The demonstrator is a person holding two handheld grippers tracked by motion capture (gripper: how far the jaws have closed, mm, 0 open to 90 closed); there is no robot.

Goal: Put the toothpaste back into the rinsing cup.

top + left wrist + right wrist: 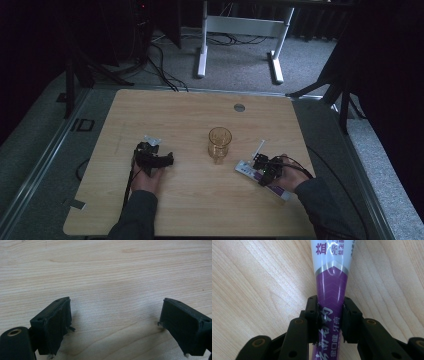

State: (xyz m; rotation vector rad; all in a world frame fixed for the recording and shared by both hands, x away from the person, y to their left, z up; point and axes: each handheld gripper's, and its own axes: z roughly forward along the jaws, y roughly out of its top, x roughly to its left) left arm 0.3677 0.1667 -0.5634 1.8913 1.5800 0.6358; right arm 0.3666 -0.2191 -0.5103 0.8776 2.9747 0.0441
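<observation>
While the wooden surface (190, 120) carries little, what lies on it sits close together near the person's right side: an amber glass cup (219, 144) stands upright toward the middle, and just to its right a white and purple toothpaste tube (331, 287) lies flat, with a thin white stick-like item (259, 148) beside its far end. The right tool (330, 322) is clenched on the tube, its two black pads pressing the purple part from either side, and the tube rests on the wood. The left tool (113, 322) is released, its jaws standing wide over bare wood with nothing between them, well apart from the cup.

The tube looks light and soft-walled with a glossy skin, so it will likely dent and may slide under a hard squeeze. The present hold across the narrower purple section seems sensible; a firmer spot would probably be near the cap shoulder, which cannot be made out here. The cup looks rigid and fragile by comparison.
</observation>
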